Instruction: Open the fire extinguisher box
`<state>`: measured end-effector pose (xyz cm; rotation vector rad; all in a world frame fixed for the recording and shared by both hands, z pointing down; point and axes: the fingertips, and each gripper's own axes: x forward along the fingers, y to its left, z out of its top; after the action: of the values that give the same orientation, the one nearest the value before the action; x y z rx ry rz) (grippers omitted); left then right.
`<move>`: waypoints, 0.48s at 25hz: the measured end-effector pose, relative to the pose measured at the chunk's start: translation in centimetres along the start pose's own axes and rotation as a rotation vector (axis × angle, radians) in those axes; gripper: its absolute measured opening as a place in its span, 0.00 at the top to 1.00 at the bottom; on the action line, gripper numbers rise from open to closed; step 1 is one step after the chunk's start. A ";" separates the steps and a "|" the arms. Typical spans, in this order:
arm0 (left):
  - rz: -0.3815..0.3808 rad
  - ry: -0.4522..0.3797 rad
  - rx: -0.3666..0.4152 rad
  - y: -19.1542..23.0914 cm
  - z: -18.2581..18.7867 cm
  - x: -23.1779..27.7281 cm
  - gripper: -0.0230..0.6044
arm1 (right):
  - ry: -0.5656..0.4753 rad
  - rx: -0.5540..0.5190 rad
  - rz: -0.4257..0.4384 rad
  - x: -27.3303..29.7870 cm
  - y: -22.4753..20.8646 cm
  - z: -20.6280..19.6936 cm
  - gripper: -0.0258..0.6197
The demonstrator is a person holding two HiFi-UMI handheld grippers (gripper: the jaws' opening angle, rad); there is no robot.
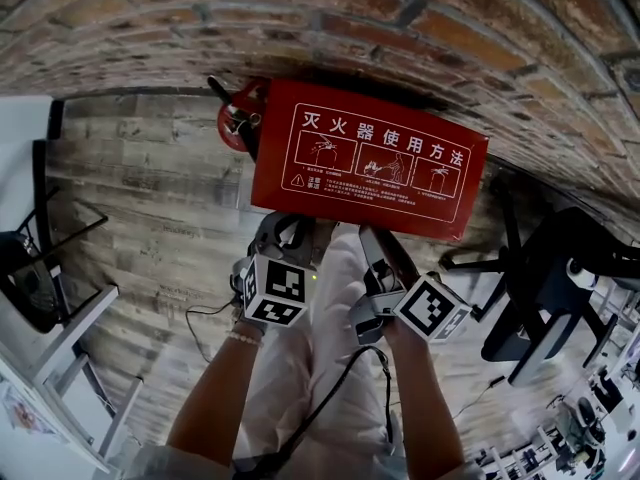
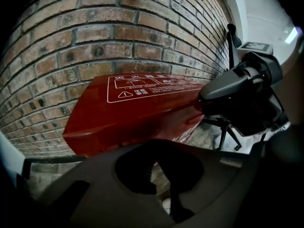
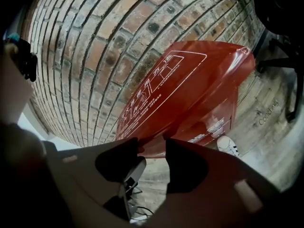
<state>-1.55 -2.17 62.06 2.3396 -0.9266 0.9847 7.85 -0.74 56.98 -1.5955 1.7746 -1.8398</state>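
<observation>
In the head view the red fire extinguisher box (image 1: 370, 158) stands on the wooden floor (image 1: 150, 198) against the brick wall (image 1: 300, 28), in the middle of the frame, and an extinguisher (image 1: 238, 118) shows at its upper left corner. The left tongs (image 1: 283, 230) and the right tongs (image 1: 380, 253) both meet its near edge, side by side.

In the left gripper view the lid (image 2: 133, 113) fills the centre. The left tongs (image 2: 156, 145) at the bottom have their tips together just under the lid's front rim, and I see nothing between them.

In the right gripper view the right tongs (image 3: 152, 144) stand clearly apart. Their two tips touch the lower rim of the lid (image 3: 190, 80), but they do not clamp it.

The lid seems a little raised at the front, though I am not sure. To lift it well, I think both tips should stay hooked under the rim and rise together and evenly, swinging the lid toward the wall so that it does not slip off.
</observation>
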 end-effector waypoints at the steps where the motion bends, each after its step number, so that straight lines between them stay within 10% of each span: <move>1: 0.000 0.000 0.000 0.0 0.0 0.0 0.96 | 0.000 -0.001 0.002 -0.1 0.1 0.0 0.66; 12: -0.012 0.021 -0.002 -0.6 -0.6 -0.3 0.96 | 0.002 -0.022 0.045 -1.1 2.1 0.8 0.68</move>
<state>-1.60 -1.29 62.12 2.3263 -0.9045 1.0012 7.77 -1.10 54.45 -1.5490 1.8218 -1.8096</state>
